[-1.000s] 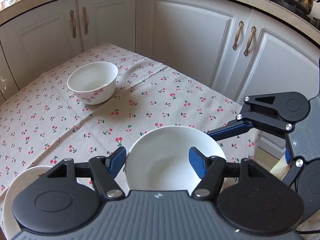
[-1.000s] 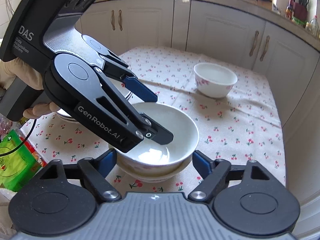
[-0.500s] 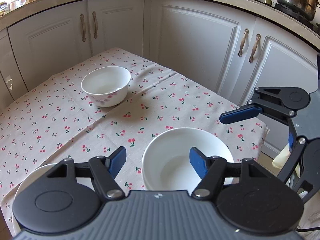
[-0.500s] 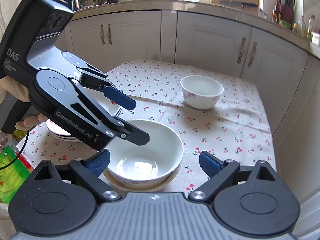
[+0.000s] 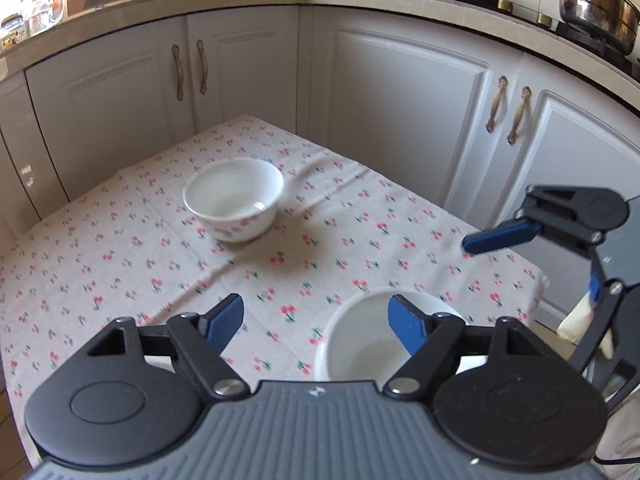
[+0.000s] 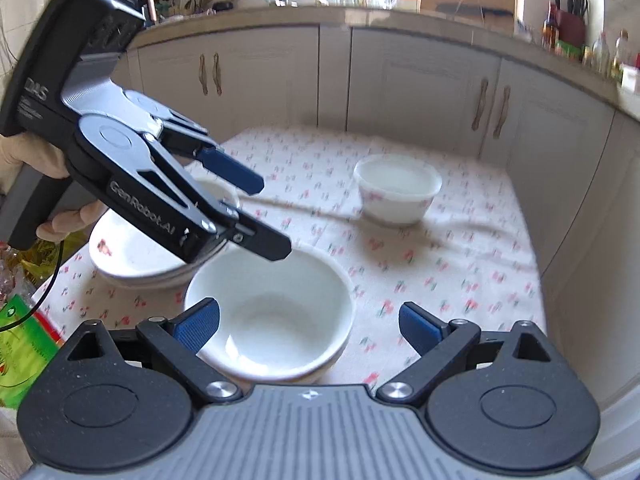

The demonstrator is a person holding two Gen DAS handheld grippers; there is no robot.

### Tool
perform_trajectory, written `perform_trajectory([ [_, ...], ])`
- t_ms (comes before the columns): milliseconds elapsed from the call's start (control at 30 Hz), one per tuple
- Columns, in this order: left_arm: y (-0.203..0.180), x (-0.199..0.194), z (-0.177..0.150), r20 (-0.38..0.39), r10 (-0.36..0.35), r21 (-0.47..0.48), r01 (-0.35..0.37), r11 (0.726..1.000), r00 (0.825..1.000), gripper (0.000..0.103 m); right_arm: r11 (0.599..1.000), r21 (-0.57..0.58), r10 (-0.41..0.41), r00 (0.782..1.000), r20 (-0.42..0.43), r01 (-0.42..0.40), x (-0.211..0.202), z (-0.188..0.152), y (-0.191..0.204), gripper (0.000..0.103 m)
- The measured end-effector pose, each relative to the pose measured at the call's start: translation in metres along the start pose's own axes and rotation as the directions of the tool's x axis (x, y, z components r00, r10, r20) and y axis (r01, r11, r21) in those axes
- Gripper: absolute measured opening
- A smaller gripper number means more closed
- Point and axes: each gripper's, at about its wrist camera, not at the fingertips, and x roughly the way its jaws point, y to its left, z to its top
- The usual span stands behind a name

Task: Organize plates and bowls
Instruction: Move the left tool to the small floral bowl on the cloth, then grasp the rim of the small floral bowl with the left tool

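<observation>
Left gripper (image 5: 316, 320) hangs above the cherry-print tablecloth (image 5: 120, 264) w/ nothing between its blue pads (image 5: 224, 318); jaws have just been opening and stand parted, clear of the near white bowl (image 5: 360, 344), which sits below and a bit to the right of the gap, partly hidden behind the right-hand finger. In the right wrist view the same gripper (image 6: 268, 216) comes in from upper left, held by a hand (image 6: 36, 160) at the grip, its lower black fingertip just over the far rim of that bowl; can't tell if it touches, looks apart. Right gripper (image 6: 308, 326) has jaws wide, also just been opening, pads (image 6: 198, 326) either side of the near bowl (image 6: 268, 308) but not pressing on it: left pad overlaps the bowl's rim in the pic, right pad well clear over bare cloth. Bowl looks nested in another dish or bowl, whose edge shows under its right side; it stands upright, empty, near the table's front edge. Second bowl w/ pink flower print (image 5: 234, 200) stands upright further back on the cloth, well apart from the first, seen also at (image 6: 398, 188). Stack of white plates (image 6: 132, 256) lies left of the near bowl, just beside it, partly behind the left gripper's body. Green packet (image 6: 20, 356) at the table's left edge. Cream cabinets (image 5: 400, 112) w/ bronze handles run behind the table; steel pot (image 5: 596, 4) on the stove at upper right. Right gripper also shows at the right edge of the left wrist view (image 5: 532, 256), one blue pad pointing left above the cloth.
</observation>
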Motion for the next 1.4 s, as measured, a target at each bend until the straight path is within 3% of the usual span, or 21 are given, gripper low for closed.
perform_trajectory([
  [167,0.022,0.011,0.022,0.011,0.026,-0.023,-0.026,0.999,1.000,0.081,1.000,-0.012,-0.015,0.999,0.038,0.016,0.005,0.022,-0.023,0.101],
  [533,0.075,0.078,0.063,-0.029,0.040,-0.068,-0.042,0.997,0.999,0.081,1.000,0.007,-0.020,1.000,0.002,0.020,0.066,0.060,-0.078,0.101],
  [1000,0.112,0.145,0.075,-0.073,-0.004,-0.141,-0.006,0.990,0.997,0.081,1.000,-0.016,-0.003,0.997,-0.074,0.001,0.145,0.079,-0.104,0.101],
  [1167,0.115,0.156,0.077,-0.070,-0.022,-0.153,0.011,0.988,0.997,0.079,1.000,-0.022,0.015,0.997,-0.074,-0.017,0.159,0.080,-0.106,0.100],
  [1400,0.119,0.160,0.078,-0.062,-0.040,-0.164,0.030,0.986,0.997,0.066,0.998,-0.061,0.010,0.997,-0.079,-0.014,0.172,0.080,-0.103,0.090],
])
